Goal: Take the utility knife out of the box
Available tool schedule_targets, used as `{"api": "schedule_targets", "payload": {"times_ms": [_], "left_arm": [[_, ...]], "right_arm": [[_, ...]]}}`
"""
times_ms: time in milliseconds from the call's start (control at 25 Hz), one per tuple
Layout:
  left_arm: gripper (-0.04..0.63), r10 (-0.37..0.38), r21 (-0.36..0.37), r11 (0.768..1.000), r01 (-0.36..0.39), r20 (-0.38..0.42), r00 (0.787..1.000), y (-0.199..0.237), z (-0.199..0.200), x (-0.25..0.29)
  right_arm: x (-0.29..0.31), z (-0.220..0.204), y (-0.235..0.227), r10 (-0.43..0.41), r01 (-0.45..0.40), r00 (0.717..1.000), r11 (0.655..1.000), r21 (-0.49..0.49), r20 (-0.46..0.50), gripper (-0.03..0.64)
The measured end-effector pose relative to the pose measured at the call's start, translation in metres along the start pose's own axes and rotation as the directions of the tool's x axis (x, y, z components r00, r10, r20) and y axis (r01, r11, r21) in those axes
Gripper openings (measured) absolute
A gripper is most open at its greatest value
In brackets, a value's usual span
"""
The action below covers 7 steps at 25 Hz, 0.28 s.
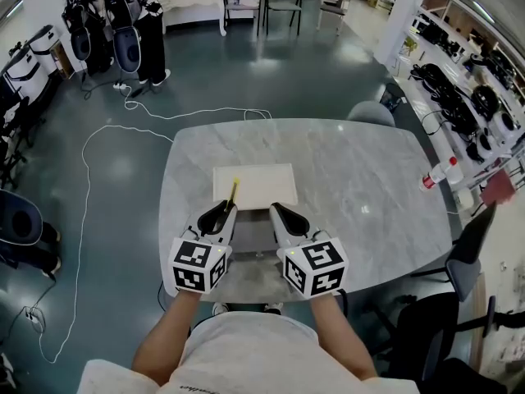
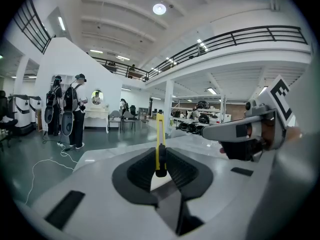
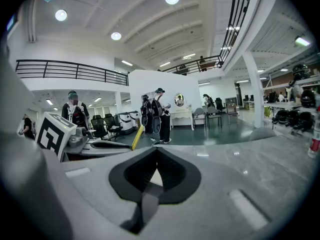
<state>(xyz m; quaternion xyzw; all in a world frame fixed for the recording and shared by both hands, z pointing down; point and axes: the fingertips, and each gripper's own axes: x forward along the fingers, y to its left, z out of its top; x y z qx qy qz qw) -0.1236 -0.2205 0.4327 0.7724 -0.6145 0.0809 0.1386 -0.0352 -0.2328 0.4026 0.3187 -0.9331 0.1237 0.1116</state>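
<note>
While the left gripper (image 2: 160, 159) clamps the yellow utility knife (image 2: 159, 136) by the white box (image 1: 264, 179), the right gripper (image 3: 156, 156) sits closed on nothing.

table (image 1: 353, 179): one
box (image 1: 275, 183): one
utility knife (image 1: 233, 192): one
bottle (image 1: 436, 176): one
gripper: two, left gripper (image 1: 221, 208), right gripper (image 1: 277, 210)
jaws per gripper: two

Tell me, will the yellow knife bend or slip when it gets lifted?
Probably stiff: the utility knife sticks straight out from the left gripper without sagging. It looks thin, so it is likely light. Since the fingers pinch only one end of it, it might swivel or slip if bumped, so a gentle lift seems wise.
</note>
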Motion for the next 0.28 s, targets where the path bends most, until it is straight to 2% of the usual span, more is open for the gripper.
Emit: {"api": "schedule_targets", "payload": {"times_ms": [280], "left_arm": [[0.060,0.000,0.004,1.000,0.000,-0.002,1.000,-0.0021,0.0012,-0.0017]], "right_arm": [[-0.0035,0.0005,0.0005,0.001,-0.001,1.000,1.000,0.001,0.001,0.005]]}}
